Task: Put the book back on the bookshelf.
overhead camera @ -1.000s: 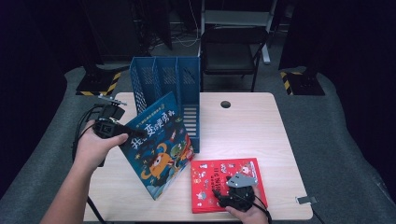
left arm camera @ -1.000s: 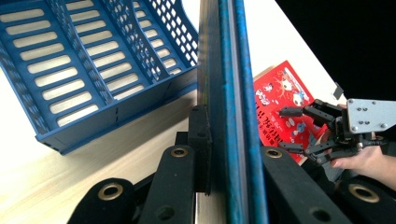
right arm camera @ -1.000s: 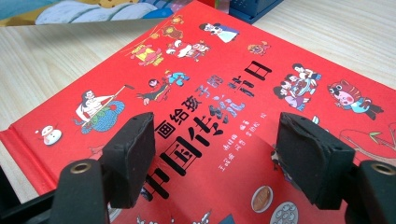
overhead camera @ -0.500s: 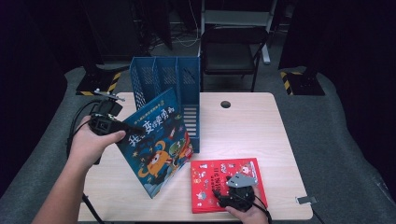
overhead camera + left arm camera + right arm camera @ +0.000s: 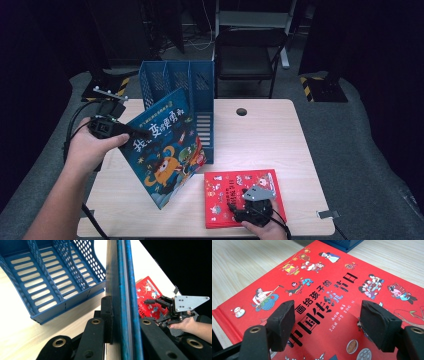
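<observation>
Nearest to me, my right hand-held gripper [image 5: 239, 207] rests low at the table's [image 5: 260, 135] front edge, pressed flat on the red book [image 5: 227, 187] that lies face up there. Its jaws stand apart over the cover with nothing between them, so it is released. My right hand is cut off by the bottom of the high view; just the knuckles show.

Farther in and to the left, my left forearm reaches up from the bottom corner, the wrist bent, and my left hand-held gripper [image 5: 137, 134] is clenched on the top edge of the blue book [image 5: 167, 150]. That book stands tilted, its lower corner near the table's front and its top leaning toward the blue file rack [image 5: 172, 82]. In the left gripper view the book is seen edge-on between the pads, hiding most of what lies behind.

The rack stands at the back left, its far compartments partly screened by the book.
</observation>
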{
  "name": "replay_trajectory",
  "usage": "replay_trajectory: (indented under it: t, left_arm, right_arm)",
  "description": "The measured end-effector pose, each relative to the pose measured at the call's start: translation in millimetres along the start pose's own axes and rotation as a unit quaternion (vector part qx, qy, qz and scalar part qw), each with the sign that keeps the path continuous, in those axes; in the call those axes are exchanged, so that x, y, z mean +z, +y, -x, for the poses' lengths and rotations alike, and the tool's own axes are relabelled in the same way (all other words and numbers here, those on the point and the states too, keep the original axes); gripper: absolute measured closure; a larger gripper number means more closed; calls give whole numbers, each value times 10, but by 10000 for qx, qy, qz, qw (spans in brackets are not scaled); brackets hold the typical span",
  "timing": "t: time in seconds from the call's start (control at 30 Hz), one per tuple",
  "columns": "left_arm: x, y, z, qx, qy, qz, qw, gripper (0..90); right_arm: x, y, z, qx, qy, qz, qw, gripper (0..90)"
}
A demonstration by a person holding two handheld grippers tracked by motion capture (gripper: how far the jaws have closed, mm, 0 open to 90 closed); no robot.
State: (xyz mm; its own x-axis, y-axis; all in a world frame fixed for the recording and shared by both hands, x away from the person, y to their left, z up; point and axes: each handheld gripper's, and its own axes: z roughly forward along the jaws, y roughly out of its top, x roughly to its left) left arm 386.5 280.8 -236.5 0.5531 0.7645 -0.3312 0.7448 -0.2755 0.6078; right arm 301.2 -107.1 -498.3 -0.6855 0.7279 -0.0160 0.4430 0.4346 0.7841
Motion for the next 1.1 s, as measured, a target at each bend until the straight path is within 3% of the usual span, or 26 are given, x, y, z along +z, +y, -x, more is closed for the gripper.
replay_trajectory:
  t: [0.43, 1.1]
  left_arm:
    - [-240, 91, -32, -111, 9, 145, 9998, 825]
    - [-402, 177, -302, -556, 63, 301, 9980, 826]
  right_arm:
    - [2, -2, -6, 0, -23, 5, 10000, 280]
    - [3, -3, -6, -5, -20, 4, 10000, 280]
